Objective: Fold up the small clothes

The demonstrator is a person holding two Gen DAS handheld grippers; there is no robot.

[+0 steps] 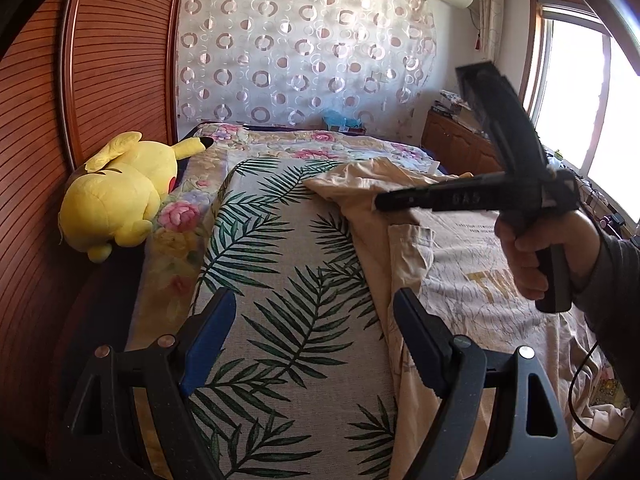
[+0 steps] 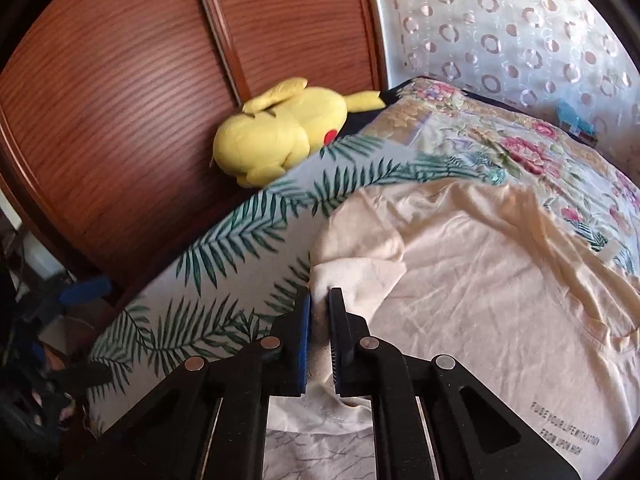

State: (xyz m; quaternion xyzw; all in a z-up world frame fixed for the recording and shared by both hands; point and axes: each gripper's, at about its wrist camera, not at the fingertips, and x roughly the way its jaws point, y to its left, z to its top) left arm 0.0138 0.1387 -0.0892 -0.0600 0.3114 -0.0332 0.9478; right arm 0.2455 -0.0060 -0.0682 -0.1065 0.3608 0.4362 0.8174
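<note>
On leaf-print cover (image 2: 224, 240), creased cream T-shirt (image 2: 480, 272)

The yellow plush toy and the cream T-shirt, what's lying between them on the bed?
In both wrist views, only the palm-leaf print cover separates the yellow plush toy from the cream T-shirt; nothing else sits on that stretch.

Cream tee (image 2: 480, 280), green palm-leaf cover (image 1: 288, 280), yellow plush (image 1: 120, 192).

Cream t-shirt (image 2: 480, 280) was soft matt wrinkled cotton, leaf-print bedspread (image 1: 288, 280) coarse woven cloth, plush toy (image 1: 120, 196) fuzzy, headboard (image 2: 120, 120) glossy ribbed wood, grippers matt black plastic.
</note>
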